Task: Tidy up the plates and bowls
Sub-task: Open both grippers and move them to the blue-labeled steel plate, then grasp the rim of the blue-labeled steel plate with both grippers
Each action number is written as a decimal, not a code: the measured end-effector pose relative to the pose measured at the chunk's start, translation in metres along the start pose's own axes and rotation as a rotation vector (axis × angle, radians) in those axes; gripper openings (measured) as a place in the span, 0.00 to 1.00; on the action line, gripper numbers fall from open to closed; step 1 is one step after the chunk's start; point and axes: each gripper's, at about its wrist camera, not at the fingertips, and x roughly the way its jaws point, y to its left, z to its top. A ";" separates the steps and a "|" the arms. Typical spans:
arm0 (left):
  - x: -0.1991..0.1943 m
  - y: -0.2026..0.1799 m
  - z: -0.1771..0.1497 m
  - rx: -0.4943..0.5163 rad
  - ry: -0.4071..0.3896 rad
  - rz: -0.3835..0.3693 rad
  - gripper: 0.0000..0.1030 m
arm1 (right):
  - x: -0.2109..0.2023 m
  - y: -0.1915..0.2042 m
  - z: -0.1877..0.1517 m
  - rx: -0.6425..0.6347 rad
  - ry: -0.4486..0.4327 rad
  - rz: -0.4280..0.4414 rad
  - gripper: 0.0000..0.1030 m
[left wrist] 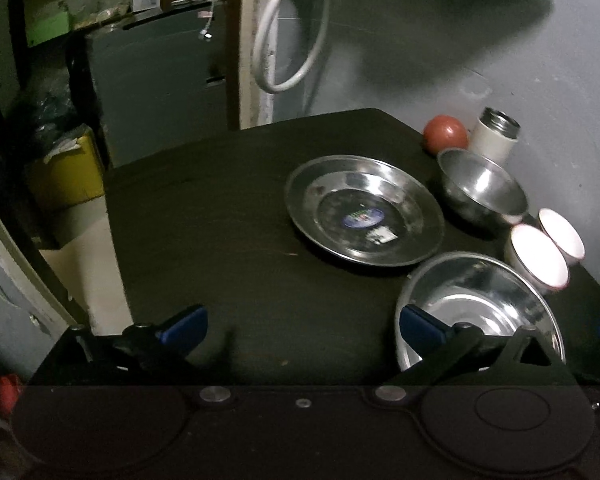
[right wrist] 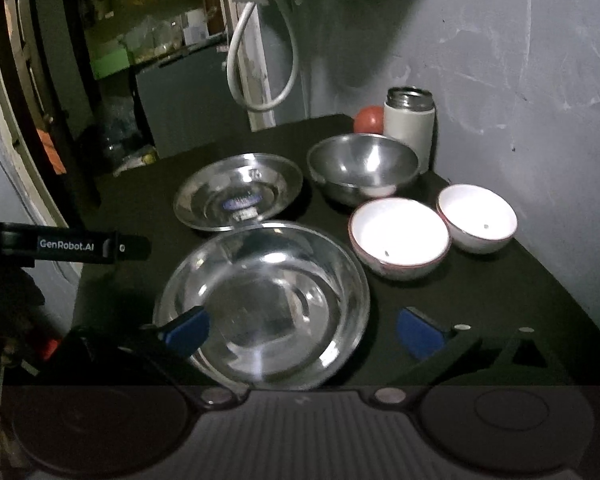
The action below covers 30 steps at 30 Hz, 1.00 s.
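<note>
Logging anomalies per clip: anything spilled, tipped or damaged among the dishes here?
Nothing stands out. The steel plate, steel bowls and two white bowls all sit upright and look empty; no spill shows on the dark table.

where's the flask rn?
Far right corner of the table, against the wall: the flask stands upright behind the deep steel bowl, red ball on its left.

Dark table [right wrist: 480,300] carries two steel plates, a steel bowl [right wrist: 363,168], two white bowls, flask [right wrist: 410,128], red ball [right wrist: 369,118], all ahead of both grippers
</note>
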 end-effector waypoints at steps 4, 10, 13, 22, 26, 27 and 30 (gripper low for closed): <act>0.003 0.016 0.009 -0.001 -0.005 0.017 0.99 | 0.007 0.007 0.007 -0.001 -0.010 0.007 1.00; 0.014 0.035 0.027 0.007 -0.018 0.025 0.99 | 0.020 0.019 0.020 0.002 -0.025 0.017 1.00; 0.022 0.042 0.039 0.013 -0.023 0.023 0.99 | 0.028 0.022 0.028 0.020 -0.028 0.026 1.00; 0.057 0.039 0.072 0.058 -0.025 -0.015 0.99 | 0.060 0.024 0.054 0.068 -0.015 0.036 1.00; 0.073 0.036 0.084 0.062 -0.013 -0.045 0.99 | 0.073 0.025 0.062 0.065 -0.010 0.024 1.00; 0.076 0.036 0.087 0.058 -0.006 -0.056 0.99 | 0.076 0.026 0.064 0.066 -0.010 0.025 1.00; 0.087 0.034 0.094 0.051 0.014 -0.085 0.99 | 0.085 0.027 0.069 0.071 -0.005 0.032 0.99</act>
